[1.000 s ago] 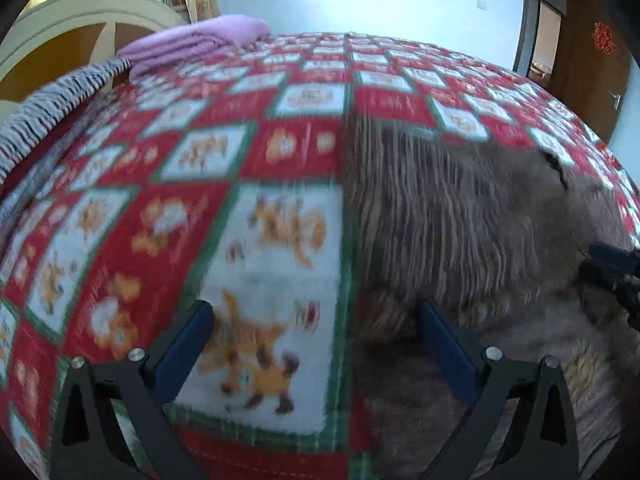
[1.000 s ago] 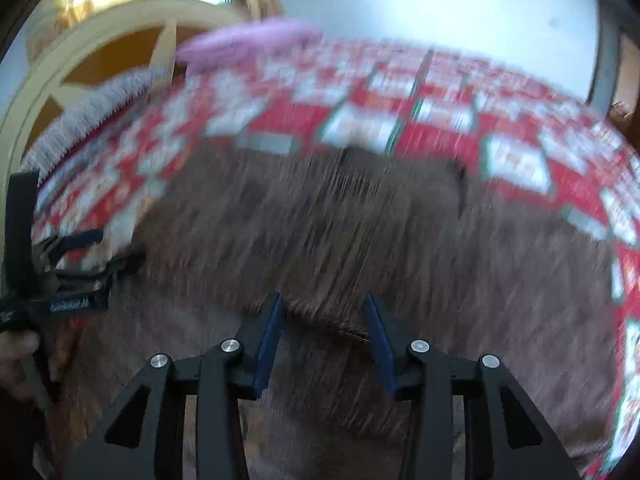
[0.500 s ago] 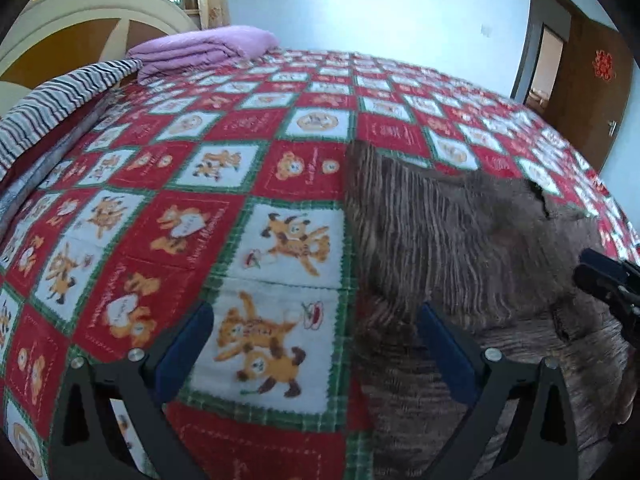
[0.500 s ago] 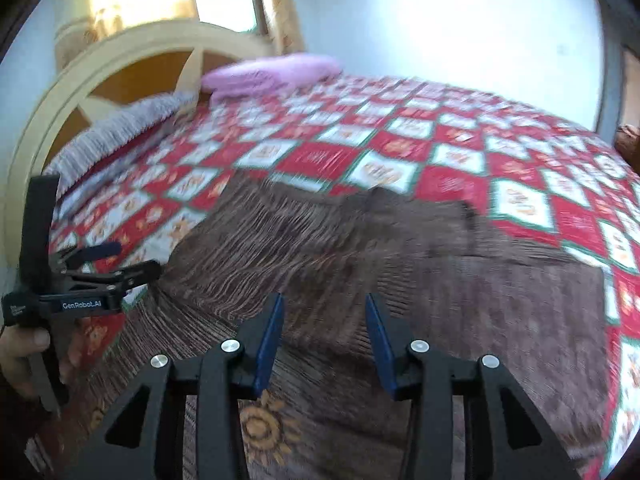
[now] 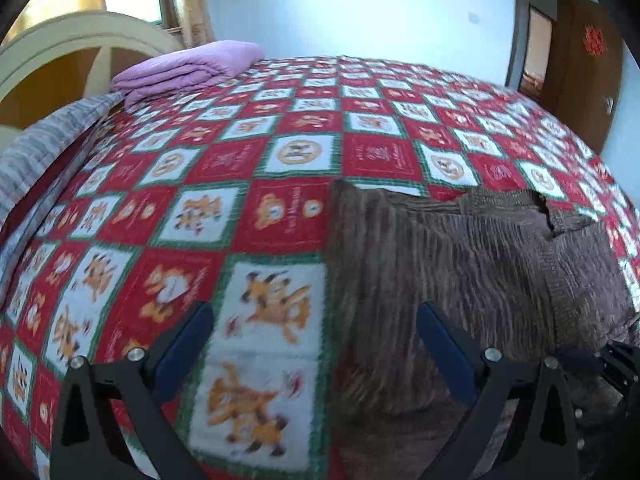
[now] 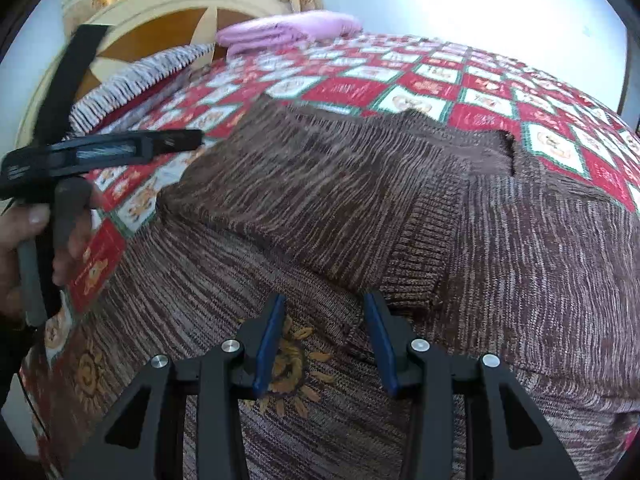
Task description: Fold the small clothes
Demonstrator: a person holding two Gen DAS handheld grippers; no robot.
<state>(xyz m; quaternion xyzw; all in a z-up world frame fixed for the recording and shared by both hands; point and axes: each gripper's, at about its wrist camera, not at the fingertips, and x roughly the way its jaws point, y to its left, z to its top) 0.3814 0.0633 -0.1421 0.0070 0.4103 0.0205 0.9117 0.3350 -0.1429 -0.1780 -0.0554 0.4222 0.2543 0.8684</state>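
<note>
A brown knitted sweater [image 6: 400, 208] with orange sun motifs lies spread on the bed, its sleeve folded across the body; it also shows in the left wrist view [image 5: 448, 256]. My right gripper [image 6: 324, 312] hovers open and empty just above the sweater, near the edge of the folded sleeve. My left gripper [image 5: 316, 320] is open wide and empty, astride the sweater's left edge above the quilt. It also shows at the left of the right wrist view [image 6: 176, 138], held by a hand.
The bed carries a red, white and green patchwork quilt [image 5: 248, 152]. A folded purple blanket [image 5: 188, 66] and a striped pillow [image 5: 44, 148] lie by the cream headboard [image 6: 168, 12]. A brown door [image 5: 584, 64] stands at the far right.
Both grippers have shifted over the sweater. The right one has come lower and closer to the folded sleeve edge. The left one has moved forward along the sweater's left edge. Both stay open.
</note>
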